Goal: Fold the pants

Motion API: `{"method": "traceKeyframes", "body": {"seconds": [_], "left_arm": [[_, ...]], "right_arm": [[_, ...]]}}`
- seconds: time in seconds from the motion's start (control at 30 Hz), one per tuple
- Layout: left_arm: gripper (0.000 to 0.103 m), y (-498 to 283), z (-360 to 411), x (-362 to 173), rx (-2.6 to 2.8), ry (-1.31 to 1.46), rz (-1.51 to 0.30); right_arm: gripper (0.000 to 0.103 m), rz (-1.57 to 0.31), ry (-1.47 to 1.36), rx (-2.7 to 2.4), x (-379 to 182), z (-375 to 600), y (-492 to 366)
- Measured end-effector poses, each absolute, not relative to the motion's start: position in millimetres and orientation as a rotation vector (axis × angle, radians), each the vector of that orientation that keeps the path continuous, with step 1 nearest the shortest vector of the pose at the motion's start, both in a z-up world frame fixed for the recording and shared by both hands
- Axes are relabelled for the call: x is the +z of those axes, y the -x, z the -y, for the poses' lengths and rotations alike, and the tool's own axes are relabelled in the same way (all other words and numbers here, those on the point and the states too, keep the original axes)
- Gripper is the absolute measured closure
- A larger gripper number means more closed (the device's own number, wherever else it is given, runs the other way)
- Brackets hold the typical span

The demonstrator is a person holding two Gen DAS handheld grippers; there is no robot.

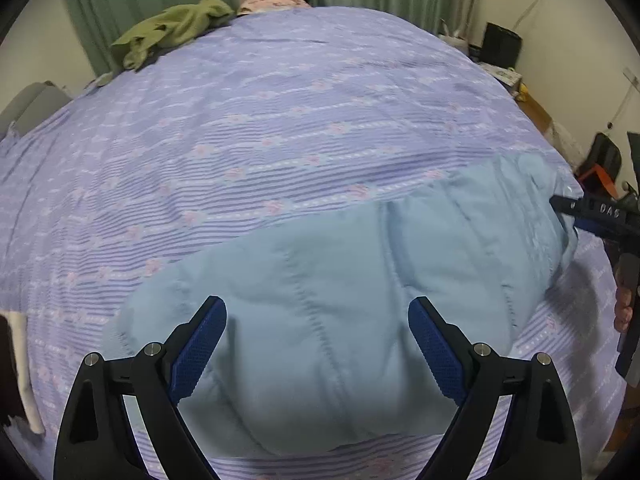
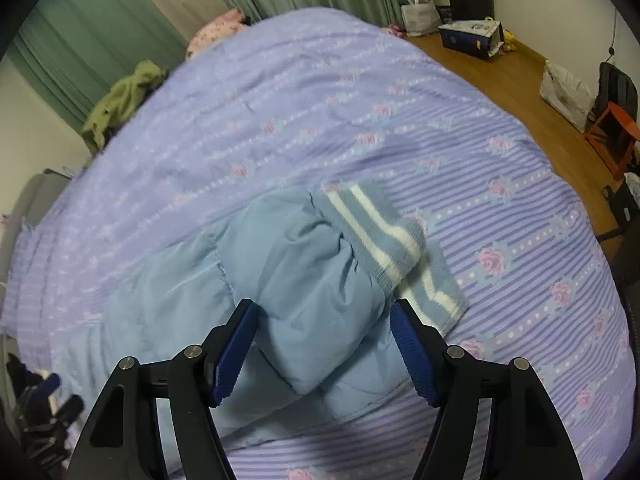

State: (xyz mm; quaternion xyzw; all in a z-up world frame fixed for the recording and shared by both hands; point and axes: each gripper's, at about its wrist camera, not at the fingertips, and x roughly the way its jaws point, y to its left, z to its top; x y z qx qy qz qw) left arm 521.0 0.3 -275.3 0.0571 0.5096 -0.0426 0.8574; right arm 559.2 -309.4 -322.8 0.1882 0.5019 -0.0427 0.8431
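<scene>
The light blue puffy pants [image 1: 340, 280] lie folded on the purple flowery bed cover [image 1: 260, 120]. The left gripper [image 1: 317, 332] hangs over them with its blue fingers [image 1: 200, 348] wide apart, holding nothing. The right gripper [image 2: 323, 338] (near the striped cuffs [image 2: 380, 236]) is open too, one fold between its fingers but not squeezed.

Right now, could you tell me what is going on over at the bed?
A person is folding light blue padded pants on a bed with a purple floral cover, holding a tool in each hand. The left tool hangs open above the pants, gripping nothing. The right tool is also open, its fingers either side of a folded-over leg near the striped knit cuffs.
</scene>
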Motion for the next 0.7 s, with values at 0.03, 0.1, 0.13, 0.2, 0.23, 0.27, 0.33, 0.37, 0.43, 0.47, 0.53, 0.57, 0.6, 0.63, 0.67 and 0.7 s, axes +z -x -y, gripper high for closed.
{"method": "traceKeyframes", "body": {"seconds": [0.03,0.1,0.13,0.2,0.23,0.27,0.33,0.37,0.43,0.47,0.53,0.57,0.6,0.63,0.67,0.7], "left_arm": [[0.010,-519.9,-3.4,-274.6,-0.084,-0.114,-1.069],[0.010,-520.1,-7.9,-275.2,-0.080,-0.097,-1.078],[0.010,-520.7,-9.3,-276.0,-0.076,-0.091,-1.082],[0.010,-522.9,-9.9,-278.2,-0.064,-0.086,-1.085],[0.010,-523.6,-10.1,-278.9,-0.066,-0.082,-1.087],[0.010,-524.3,-9.9,-280.3,-0.069,-0.076,-1.090],[0.010,-525.1,-9.6,-282.2,-0.069,-0.069,-1.096],[0.010,-525.7,-9.7,-283.2,-0.068,-0.066,-1.100],[0.010,-526.6,-9.7,-283.9,-0.065,-0.066,-1.100],[0.010,-526.7,-10.3,-283.3,-0.064,-0.068,-1.096],[0.010,-526.2,-12.4,-281.8,-0.055,-0.075,-1.091],[0.010,-524.0,-15.8,-278.6,-0.045,-0.080,-1.081],[0.010,-521.6,-19.4,-275.4,-0.039,-0.080,-1.072],[0.010,-518.2,-24.9,-271.1,-0.034,-0.074,-1.059],[0.010,-513.1,-32.2,-265.3,-0.034,-0.062,-1.042],[0.009,-506.6,-40.4,-259.1,-0.037,-0.053,-1.025]], "right_arm": [[0.040,-1.064,-0.392,-0.093,-324.1,307.4,-560.2],[0.049,-1.069,-0.360,-0.108,-326.7,302.2,-561.2],[0.059,-1.071,-0.349,-0.113,-326.8,301.2,-561.1],[0.083,-1.069,-0.337,-0.125,-326.6,301.8,-559.4],[0.087,-1.067,-0.343,-0.131,-324.2,303.5,-557.9],[0.088,-1.053,-0.359,-0.143,-318.2,305.3,-552.0],[0.089,-1.007,-0.369,-0.175,-303.7,307.5,-538.2],[0.089,-0.992,-0.365,-0.192,-298.9,308.3,-533.1],[0.089,-0.983,-0.345,-0.224,-292.8,309.1,-521.3],[0.088,-0.988,-0.325,-0.238,-292.5,308.1,-517.6],[0.078,-0.974,-0.250,-0.226,-290.8,300.4,-514.7],[0.063,-0.992,-0.208,-0.250,-288.8,296.9,-514.9],[0.057,-1.003,-0.189,-0.282,-285.2,295.4,-513.8],[0.049,-0.993,-0.190,-0.309,-278.6,294.8,-508.7],[0.048,-0.968,-0.208,-0.318,-269.9,292.0,-500.4],[0.047,-0.938,-0.233,-0.281,-257.6,283.7,-489.2]]}}
